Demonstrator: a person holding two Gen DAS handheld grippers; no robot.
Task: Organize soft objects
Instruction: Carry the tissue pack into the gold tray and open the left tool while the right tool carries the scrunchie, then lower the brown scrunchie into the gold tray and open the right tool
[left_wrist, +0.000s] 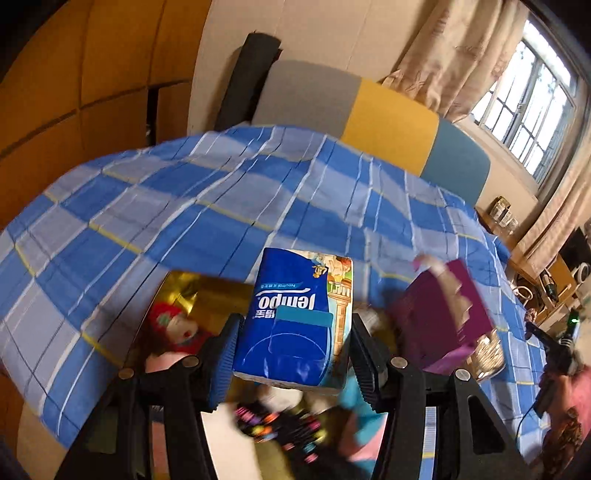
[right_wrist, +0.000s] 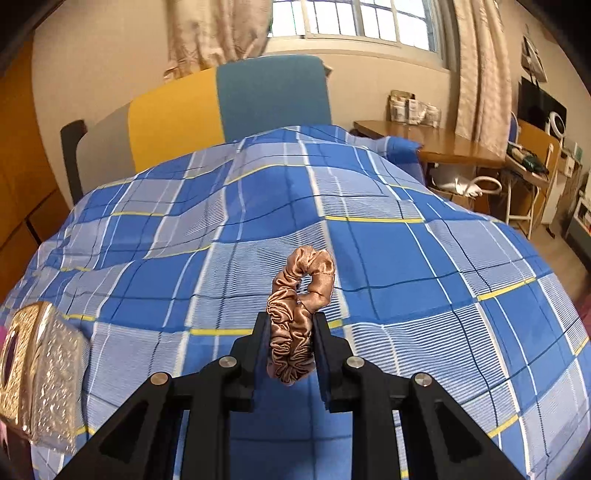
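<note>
Both hands full over the blue checked bed: tissues on the left, a scrunchie on the right

The left gripper (left_wrist: 293, 354) has its fingers (left_wrist: 225, 363) part open and pressed against the sides of a blue tissue pack (left_wrist: 299, 317), held up above a blurred heap of soft things near the bed's edge, with a gold box (left_wrist: 207, 291) to one side and a purple box (left_wrist: 439, 317) to the other. The right gripper (right_wrist: 291, 345) has its fingers nearly closed on a tan satin scrunchie (right_wrist: 299, 310), lifted clear of the bedspread (right_wrist: 388, 258); a glittery gold box (right_wrist: 40, 369) lies on the bed off to its left
</note>
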